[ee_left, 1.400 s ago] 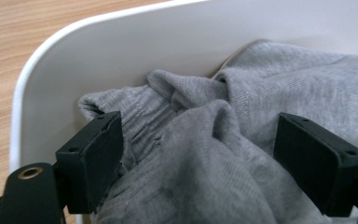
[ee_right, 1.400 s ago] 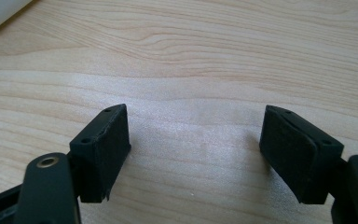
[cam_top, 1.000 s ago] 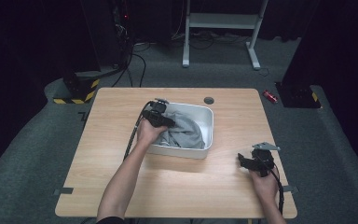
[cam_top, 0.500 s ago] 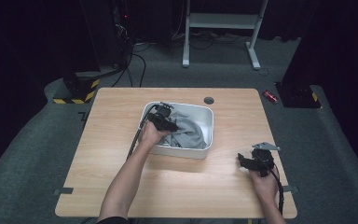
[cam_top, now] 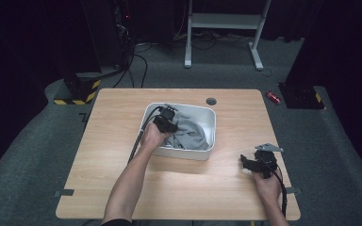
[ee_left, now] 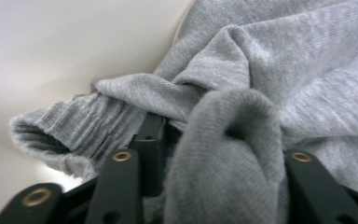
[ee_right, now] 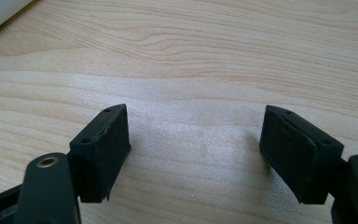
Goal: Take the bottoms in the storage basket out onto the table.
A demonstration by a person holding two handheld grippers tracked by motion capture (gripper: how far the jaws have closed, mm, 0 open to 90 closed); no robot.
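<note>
In the high view, the left claw (cam_top: 166, 123) is sunk into the white rectangular plastic tub (cam_top: 209, 136) mid-desk, its jaws just closed on the crumpled grey knitted garment (cam_top: 188, 134); the right claw (cam_top: 254, 163) is rested open, empty, near right on the pale wooden desk (cam_top: 122, 117)

In the left gripper view, a garment (ee_left: 223, 154) fold is pinched; snagging on the tub (ee_left: 51, 51) wall could drag it

In the right gripper view, bare desk (ee_right: 200, 70) is seen between parted jaws

Grey garment (cam_top: 188, 134) in a white tub (cam_top: 211, 123) on light woodgrain table (cam_top: 179, 183).
</note>
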